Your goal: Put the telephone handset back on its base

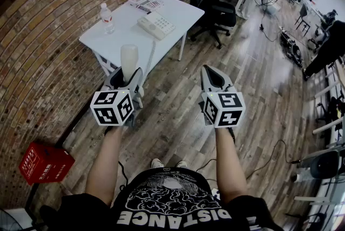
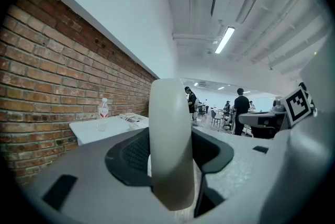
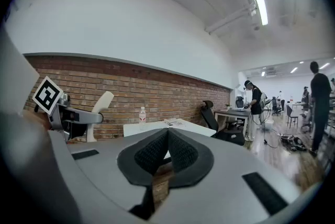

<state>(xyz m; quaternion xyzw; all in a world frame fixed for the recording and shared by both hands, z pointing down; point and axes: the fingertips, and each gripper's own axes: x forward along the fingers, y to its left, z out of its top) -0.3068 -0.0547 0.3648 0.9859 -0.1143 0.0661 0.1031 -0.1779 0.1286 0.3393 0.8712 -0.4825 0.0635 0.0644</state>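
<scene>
The white telephone handset [image 1: 129,60] stands upright between the jaws of my left gripper [image 1: 128,79], which is shut on it well short of the table. Its coiled cord [image 1: 150,57] runs up to the telephone base [image 1: 156,25] on the white table [image 1: 178,8]. In the left gripper view the handset [image 2: 170,113] fills the gap of the left gripper [image 2: 170,154], the pads pressing both its sides. My right gripper [image 1: 211,69] is held level beside it, shut and holding nothing. In the right gripper view the right gripper [image 3: 167,136] has its pads meeting, with the handset [image 3: 99,108] at the left.
A water bottle [image 1: 108,18] and papers [image 1: 145,3] share the table with the base. A black office chair [image 1: 213,6] stands to the table's right. A brick wall runs along the left, with a red crate [image 1: 43,162] at its foot. People work at desks in the background.
</scene>
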